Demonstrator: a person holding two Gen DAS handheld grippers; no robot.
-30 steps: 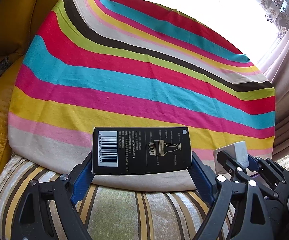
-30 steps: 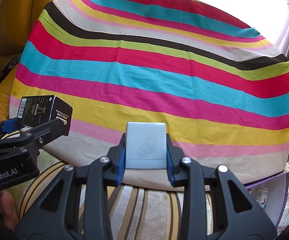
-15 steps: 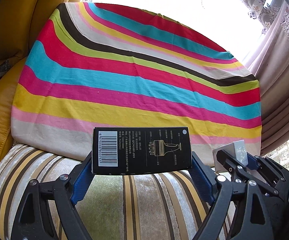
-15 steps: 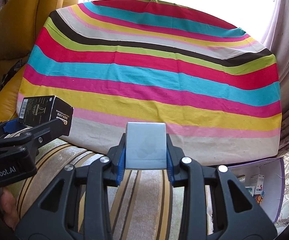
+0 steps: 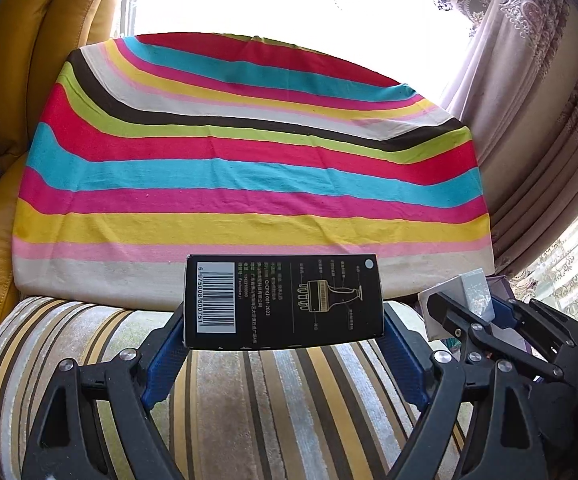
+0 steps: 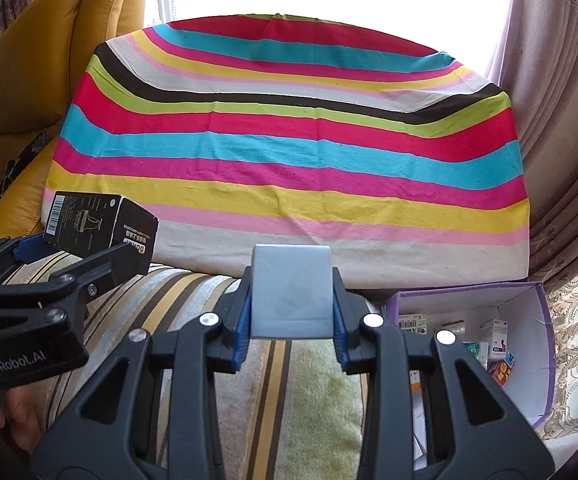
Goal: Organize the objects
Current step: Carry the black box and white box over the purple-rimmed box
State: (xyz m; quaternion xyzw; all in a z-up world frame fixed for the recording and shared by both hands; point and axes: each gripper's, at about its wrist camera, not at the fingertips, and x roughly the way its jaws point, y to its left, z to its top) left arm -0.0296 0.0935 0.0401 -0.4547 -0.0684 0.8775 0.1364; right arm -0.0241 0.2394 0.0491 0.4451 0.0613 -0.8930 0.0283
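My left gripper (image 5: 285,320) is shut on a black box (image 5: 283,300) with a white barcode and a gold drawing; it holds the box crosswise above a striped cushion. The same box (image 6: 97,224) shows at the left of the right wrist view. My right gripper (image 6: 291,312) is shut on a pale grey-blue box (image 6: 291,296), also in the air above the cushion. That box (image 5: 469,296) appears at the right of the left wrist view. A purple open box (image 6: 529,360) holding several small packages sits low at the right.
A table under a bright striped cloth (image 5: 249,184) lies ahead. A striped cushion (image 5: 269,400) is below both grippers. A yellow leather sofa (image 5: 17,92) stands at the left. Curtains (image 5: 549,120) hang at the right, by a bright window.
Both grippers have pulled back from the striped cloth with their boxes still held. The cushion now fills more of the foreground, and the purple box has come into the right wrist view.
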